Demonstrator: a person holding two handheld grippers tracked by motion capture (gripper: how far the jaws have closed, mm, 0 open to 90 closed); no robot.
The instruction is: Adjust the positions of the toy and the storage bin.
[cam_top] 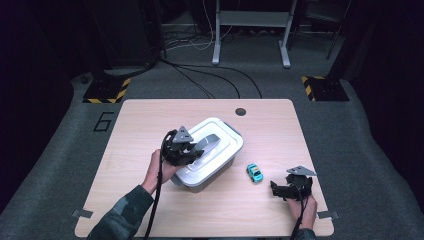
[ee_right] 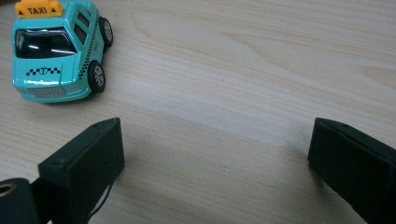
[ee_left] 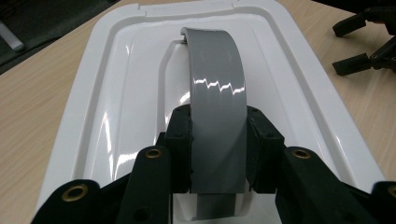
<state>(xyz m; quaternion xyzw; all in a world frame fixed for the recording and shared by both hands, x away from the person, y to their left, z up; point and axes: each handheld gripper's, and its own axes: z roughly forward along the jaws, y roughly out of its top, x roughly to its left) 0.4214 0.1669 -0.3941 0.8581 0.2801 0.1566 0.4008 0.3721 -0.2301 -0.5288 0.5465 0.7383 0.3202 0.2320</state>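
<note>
A white lidded plastic box [cam_top: 212, 150] stands in the middle of the wooden table [cam_top: 150, 120], with a grey arched handle [ee_left: 217, 88] on its lid [ee_left: 121, 88]. My left gripper [cam_top: 192, 150] [ee_left: 218, 149] is shut on that handle, one jaw pressed to each side of it. A small turquoise toy taxi [cam_top: 255, 172] [ee_right: 53, 51] sits on the table to the right of the box. My right gripper [cam_top: 276, 189] [ee_right: 215, 154] rests low near the front right edge, open, with only bare wood between its jaws; the taxi lies beyond its left jaw.
A round dark hole [cam_top: 240, 111] marks the table's far edge. Beyond the table, cables [cam_top: 210, 75] and metal stand legs [cam_top: 250, 35] lie on the grey floor. The other gripper's black jaws [ee_left: 369, 42] show at the upper right of the left gripper view.
</note>
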